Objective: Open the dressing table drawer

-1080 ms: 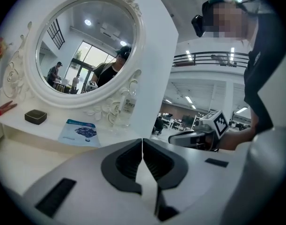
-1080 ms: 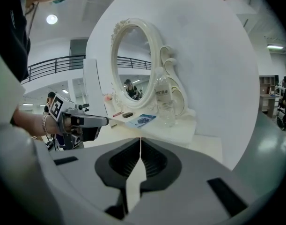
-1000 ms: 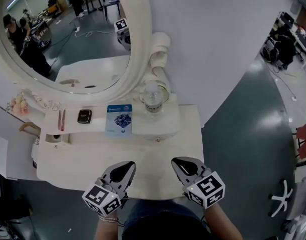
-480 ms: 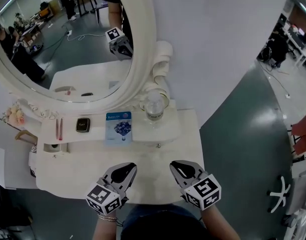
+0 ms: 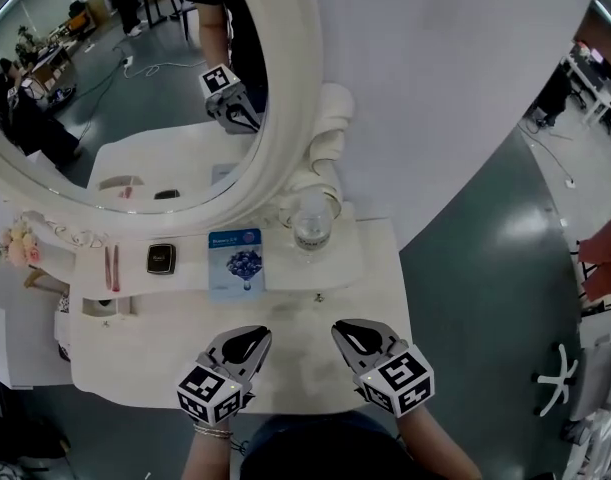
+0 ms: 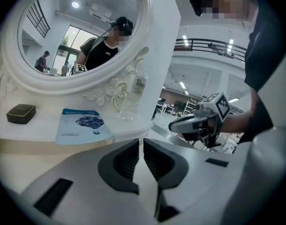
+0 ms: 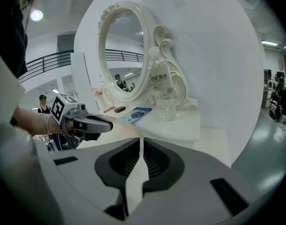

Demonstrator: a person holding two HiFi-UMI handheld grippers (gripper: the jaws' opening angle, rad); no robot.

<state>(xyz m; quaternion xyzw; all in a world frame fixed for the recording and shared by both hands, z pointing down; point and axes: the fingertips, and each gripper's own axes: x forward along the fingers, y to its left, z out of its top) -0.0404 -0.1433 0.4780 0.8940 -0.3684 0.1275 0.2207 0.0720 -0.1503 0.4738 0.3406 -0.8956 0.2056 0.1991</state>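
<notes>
From the head view, your task is not yet begun in any way that shows. The dressing table (image 5: 155,353) has every drawer front flush, and the drawer knob (image 5: 318,296) sits just in front of the water bottle (image 5: 311,226), low on the face of the raised shelf the bottle stands on. I judge that to be the drawer you want, though a second small knob shows far to the left of the bottle. Your left gripper (image 5: 252,335) and right gripper (image 5: 346,328) hover over the bare tabletop on the near side of the bottle, apart from each other and touching nothing. What remains is the reach, the grip on the knob and the pull toward you.

In the left gripper view, your jaws stand together with only a thin slit between them and nothing in it. The blue packet (image 6: 82,124) lies left of the bottle on the shelf, a dark compact (image 6: 21,112) further left. The shelf's lip runs across just beyond your tips.

In the right gripper view, the jaws are likewise closed on nothing, so you would need to part them before taking the knob. The shelf edge below the bottle is rounded and overhangs slightly. Right of the bottle the tabletop ends close by, with open floor past it, and your body stands at the near edge, which limits pull room.
</notes>
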